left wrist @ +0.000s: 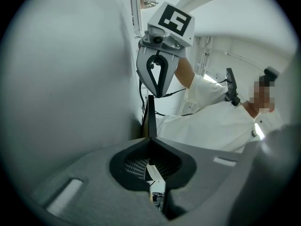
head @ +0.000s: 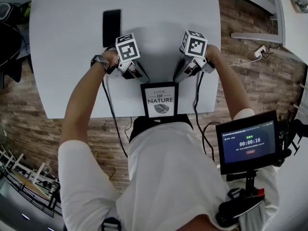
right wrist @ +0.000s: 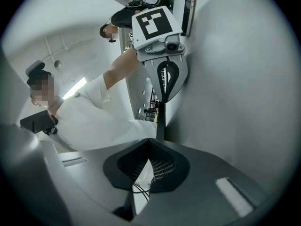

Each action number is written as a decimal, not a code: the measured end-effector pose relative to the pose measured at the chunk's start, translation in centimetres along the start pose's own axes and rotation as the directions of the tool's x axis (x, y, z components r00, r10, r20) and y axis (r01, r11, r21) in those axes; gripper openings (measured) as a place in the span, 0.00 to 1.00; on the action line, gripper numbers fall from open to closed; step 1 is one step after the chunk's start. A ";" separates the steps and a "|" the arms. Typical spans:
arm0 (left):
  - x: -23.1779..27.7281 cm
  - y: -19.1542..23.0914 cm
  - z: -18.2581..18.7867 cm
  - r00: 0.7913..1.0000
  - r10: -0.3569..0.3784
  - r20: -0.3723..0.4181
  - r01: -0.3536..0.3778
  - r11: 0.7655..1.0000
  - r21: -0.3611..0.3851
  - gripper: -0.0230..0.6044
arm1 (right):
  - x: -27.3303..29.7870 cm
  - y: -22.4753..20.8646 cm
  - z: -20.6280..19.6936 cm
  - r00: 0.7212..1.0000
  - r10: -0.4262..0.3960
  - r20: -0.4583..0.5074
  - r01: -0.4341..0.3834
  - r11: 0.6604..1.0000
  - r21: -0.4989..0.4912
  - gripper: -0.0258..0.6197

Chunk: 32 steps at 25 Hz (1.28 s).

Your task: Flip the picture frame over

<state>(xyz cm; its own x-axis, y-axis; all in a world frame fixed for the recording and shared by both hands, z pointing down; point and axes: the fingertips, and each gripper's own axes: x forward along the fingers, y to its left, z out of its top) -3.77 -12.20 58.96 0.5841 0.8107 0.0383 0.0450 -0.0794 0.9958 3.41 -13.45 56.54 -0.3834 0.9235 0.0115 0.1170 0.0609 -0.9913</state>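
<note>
— So, what sits nearest?
— A small monitor (head: 249, 142) on a stand at the near right, its screen lit, beside the person's white shirt (head: 173, 177).
— And the picture frame (head: 159, 100)?
— Just past the shirt, at the near edge of the white counter (head: 159, 13), about midway along that edge. Its printed face is turned up to the head view: black border, white sheet, the words LOVE OF NATURE over a leaf. Whether it rests flat on the counter or is held slightly off it, I cannot tell.
— What have the tongs got?
— The left tongs (head: 143, 80) meet the frame at its far left corner, the right tongs (head: 177, 78) at its far right corner. In the left gripper view the jaws are closed on the frame's thin black edge, which runs straight out from them to the other tongs. The right gripper view gives the same from the opposite side, jaws pinched tight on that edge.
— So they face each other?
— Yes, tip toward tip with the frame between them and the counter's white surface close alongside. A cable (head: 109, 109) trails from each toward the near edge.
— Anything farther?
— A dark phone (head: 111, 27) lies flat on the counter beyond the left hand, apart from it. Wooden floor (head: 250, 71) shows on both sides.
</note>
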 end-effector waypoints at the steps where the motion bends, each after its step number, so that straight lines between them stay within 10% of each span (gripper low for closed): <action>1: -0.1 0.1 0.0 1.000 0.001 0.004 -0.001 1.000 -0.003 0.05 | 0.0 -0.1 0.0 1.000 -0.002 0.000 0.002 1.000 0.000 0.04; 19: -1.7 0.7 0.1 0.976 0.181 0.118 -0.183 0.983 0.004 0.05 | 0.2 0.4 0.0 0.990 -0.136 0.027 0.136 0.991 0.013 0.04; 26: -2.5 -1.0 2.8 0.866 0.400 0.299 -0.441 0.894 0.081 0.04 | -0.9 0.5 0.5 0.913 -0.369 0.174 0.374 0.928 0.003 0.04; 32: -0.5 -5.3 1.7 0.714 0.548 0.437 -0.658 0.739 0.148 0.04 | 0.9 2.9 2.3 0.710 -0.583 0.394 0.619 0.784 0.046 0.04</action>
<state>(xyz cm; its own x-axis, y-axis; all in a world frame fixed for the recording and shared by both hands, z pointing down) -2.90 -13.19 53.48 0.7956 0.2815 0.5364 -0.2309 -0.6777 0.6982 1.26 -13.28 53.38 -0.7013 0.4714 0.5348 -0.1875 0.6018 -0.7764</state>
